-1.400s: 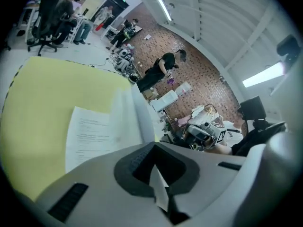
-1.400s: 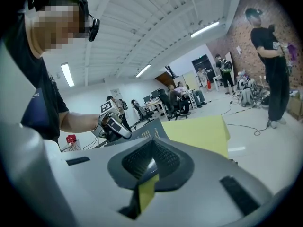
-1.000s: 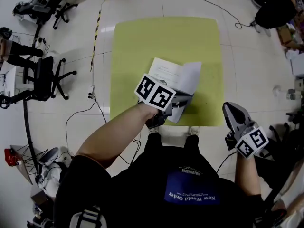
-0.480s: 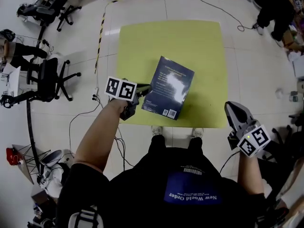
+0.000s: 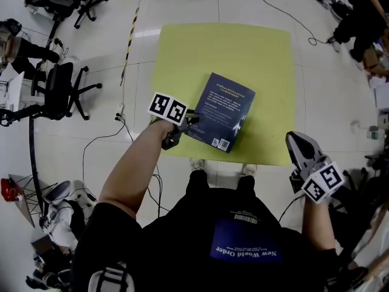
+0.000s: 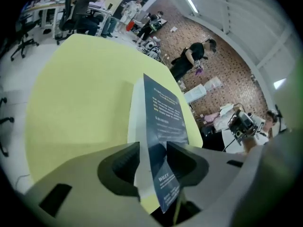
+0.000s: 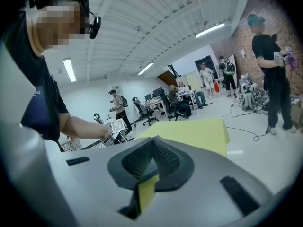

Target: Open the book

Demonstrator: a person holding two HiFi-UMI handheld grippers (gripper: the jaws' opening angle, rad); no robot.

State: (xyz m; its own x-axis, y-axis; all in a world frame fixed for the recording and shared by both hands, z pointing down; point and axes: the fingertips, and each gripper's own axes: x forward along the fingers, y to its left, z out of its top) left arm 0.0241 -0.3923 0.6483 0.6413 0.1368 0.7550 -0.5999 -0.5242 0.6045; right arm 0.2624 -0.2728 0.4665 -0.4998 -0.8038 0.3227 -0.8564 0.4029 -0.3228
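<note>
Book: a rectangular paperback (image 5: pixel 223 111) with a glossy dark blue cover, pale lettering and a barcode at its near end. It lies closed and flat, skewed, on the near half of the table.
Table: a square top (image 5: pixel 243 47) with a matte yellow-green surface, plain and smooth.
Page block: the left gripper view shows a white paper edge under the dark cover (image 6: pixel 163 122).
Left hand-held gripper: grey plastic with ribbed black pads (image 5: pixel 187 124), at the book's near-left corner. Its jaws are opening, with the corner of the cover and pages standing between them (image 6: pixel 152 150).
Right hand-held gripper: (image 5: pixel 294 139) held off the table's near-right edge, well apart from the book. Its pads are pressed together, with nothing between them (image 7: pixel 151 143).
Change: a second ago the book lay open with white pages up under the left hand-held gripper; now the cover is down.
</note>
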